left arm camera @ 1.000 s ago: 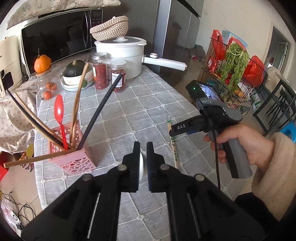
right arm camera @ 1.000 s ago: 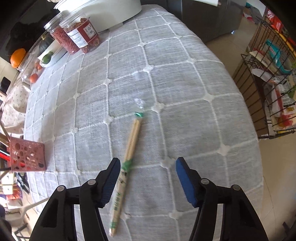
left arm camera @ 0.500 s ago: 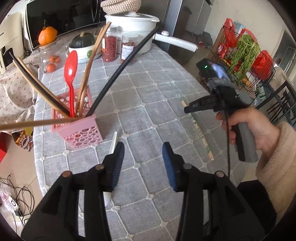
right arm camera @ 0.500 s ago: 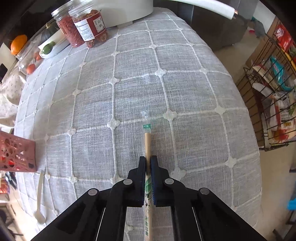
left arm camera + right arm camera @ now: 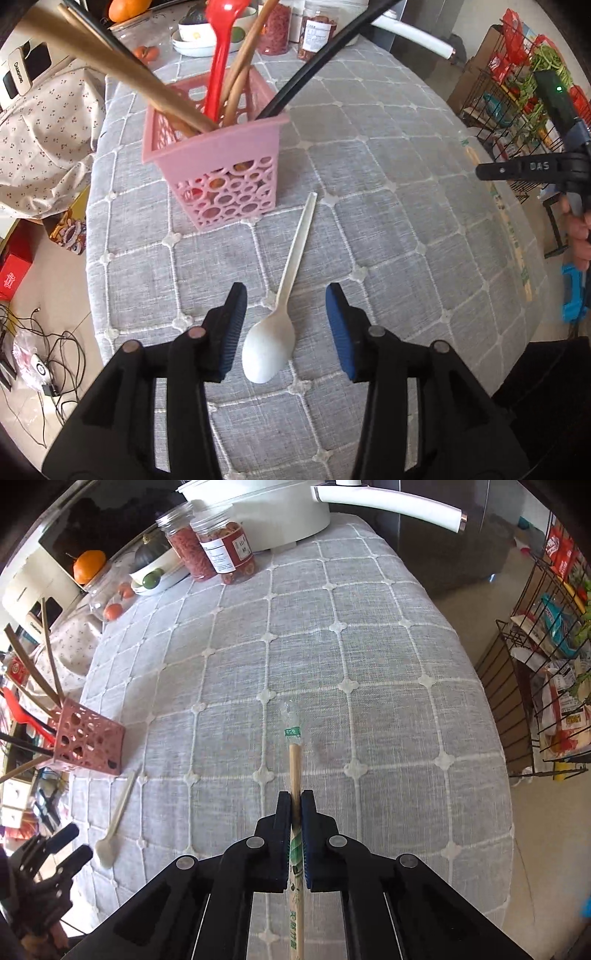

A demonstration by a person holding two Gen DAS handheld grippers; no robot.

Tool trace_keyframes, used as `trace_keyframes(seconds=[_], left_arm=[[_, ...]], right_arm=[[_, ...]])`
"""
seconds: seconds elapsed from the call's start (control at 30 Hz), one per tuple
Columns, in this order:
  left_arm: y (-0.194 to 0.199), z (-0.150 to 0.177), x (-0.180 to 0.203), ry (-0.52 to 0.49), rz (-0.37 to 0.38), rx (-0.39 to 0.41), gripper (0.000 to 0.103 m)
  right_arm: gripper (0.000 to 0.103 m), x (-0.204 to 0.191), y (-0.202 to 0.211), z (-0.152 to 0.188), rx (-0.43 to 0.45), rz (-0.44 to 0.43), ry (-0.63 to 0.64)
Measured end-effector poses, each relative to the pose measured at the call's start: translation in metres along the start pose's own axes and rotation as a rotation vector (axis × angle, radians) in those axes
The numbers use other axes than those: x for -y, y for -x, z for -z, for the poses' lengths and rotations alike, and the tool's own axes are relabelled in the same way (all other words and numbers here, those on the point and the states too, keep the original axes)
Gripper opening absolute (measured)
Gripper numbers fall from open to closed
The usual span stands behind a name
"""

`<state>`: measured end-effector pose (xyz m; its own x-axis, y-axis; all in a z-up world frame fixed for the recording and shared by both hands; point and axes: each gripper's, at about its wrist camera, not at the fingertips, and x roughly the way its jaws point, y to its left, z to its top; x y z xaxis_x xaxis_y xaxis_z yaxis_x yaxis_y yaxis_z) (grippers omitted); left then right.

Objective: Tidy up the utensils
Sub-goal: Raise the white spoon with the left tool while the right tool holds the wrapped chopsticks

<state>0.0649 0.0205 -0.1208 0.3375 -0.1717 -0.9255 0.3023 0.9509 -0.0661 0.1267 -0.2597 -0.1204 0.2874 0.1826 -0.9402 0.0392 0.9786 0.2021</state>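
Left tongs (image 5: 283, 325) open, jaws either side of the white spoon (image 5: 271, 345), not touching it; spoon lies flat on the surface (image 5: 388, 192). Right tongs (image 5: 295, 805) closed on the wrapped chopsticks (image 5: 294, 768). Beyond the spoon, the pink basket (image 5: 225, 173) stands holding utensils

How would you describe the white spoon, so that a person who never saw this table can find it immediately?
Find the grey checked tablecloth and the pink perforated basket full of long utensils. The white spoon lies flat on the cloth just in front of it, handle towards the basket. It is the only white utensil, outside the basket.
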Motion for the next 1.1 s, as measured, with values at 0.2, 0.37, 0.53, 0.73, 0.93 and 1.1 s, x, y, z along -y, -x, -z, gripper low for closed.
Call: trace_keyframes(seconds=[0.2, 0.37, 0.53, 0.73, 0.93, 1.1], left_arm=[[-0.004, -0.001, -0.012, 0.057, 0.059, -0.012, 0.046], [-0.005, -0.007, -0.006, 0.048, 0.100, 0.076, 0.046], [-0.020, -0.016, 0.014, -0.041, 0.076, 0.111, 0.041], [-0.045, -0.025, 0.017, -0.065, 0.026, 0.071, 0.036], [-0.045, -0.021, 0.017, -0.041, 0.080, 0.028, 0.014], [-0.039, -0.010, 0.049, -0.132, 0.161, -0.054, 0.012]], right_arm=[[0.005, 0.004, 0.003, 0.005, -0.007, -0.013, -0.006], [0.005, 0.007, 0.000, 0.005, -0.019, -0.025, -0.022], [0.005, 0.001, 0.000, 0.006, -0.020, -0.035, -0.011], [0.005, 0.004, -0.001, 0.007, -0.027, -0.035, -0.008], [0.005, 0.011, 0.002, 0.010, -0.030, -0.049, -0.013], [0.005, 0.012, 0.008, 0.019, -0.029, -0.068, -0.002]])
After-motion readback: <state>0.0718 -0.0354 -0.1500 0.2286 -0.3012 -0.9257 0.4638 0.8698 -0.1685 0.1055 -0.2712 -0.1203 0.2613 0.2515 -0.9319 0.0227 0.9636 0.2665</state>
